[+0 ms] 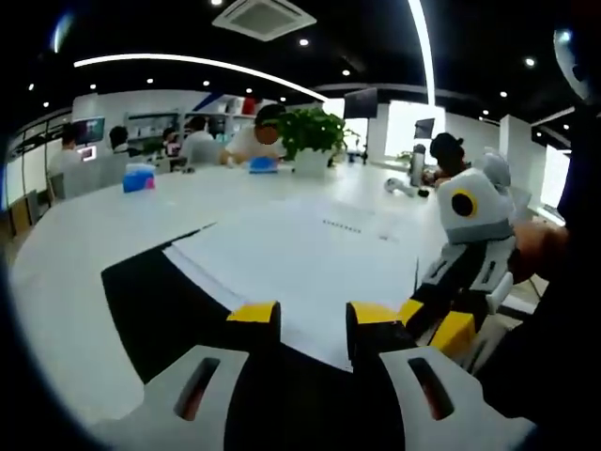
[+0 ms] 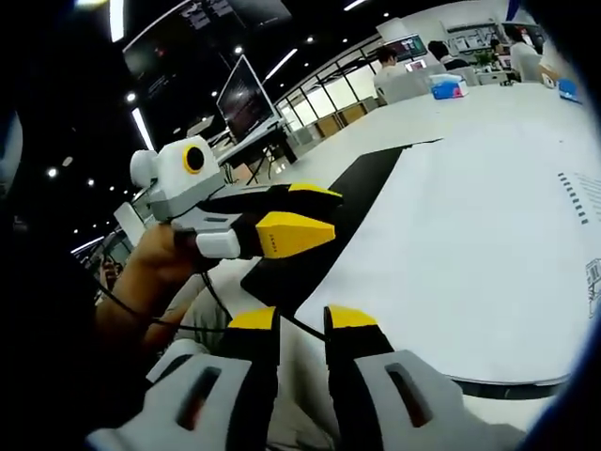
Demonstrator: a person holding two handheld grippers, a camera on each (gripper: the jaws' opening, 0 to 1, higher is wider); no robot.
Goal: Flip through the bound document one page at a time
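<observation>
In the left gripper view, the left claw [image 1: 313, 327] hovers with its yellow-tipped jaws parted and empty, low over the near edge of the white-paged bound document [image 1: 310, 258], which lies open on a black mat [image 1: 155, 301] on the white table [image 1: 84, 235]. The right claw [image 1: 441, 324] enters from the right.

In the right gripper view, the right claw [image 2: 300, 324] stands slightly apart, holding nothing, beside the document's [image 2: 470, 254] corner. The left claw [image 2: 296, 218] reaches in, held by a hand [image 2: 160, 263].

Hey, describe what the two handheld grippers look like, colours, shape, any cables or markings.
The left gripper has light grey jaws with slotted openings and black fingers capped in yellow pads. The right gripper matches it. Seen from outside, each body is white and grey with a yellow-ringed round marking, and a thin black cable trails from the left one.
</observation>
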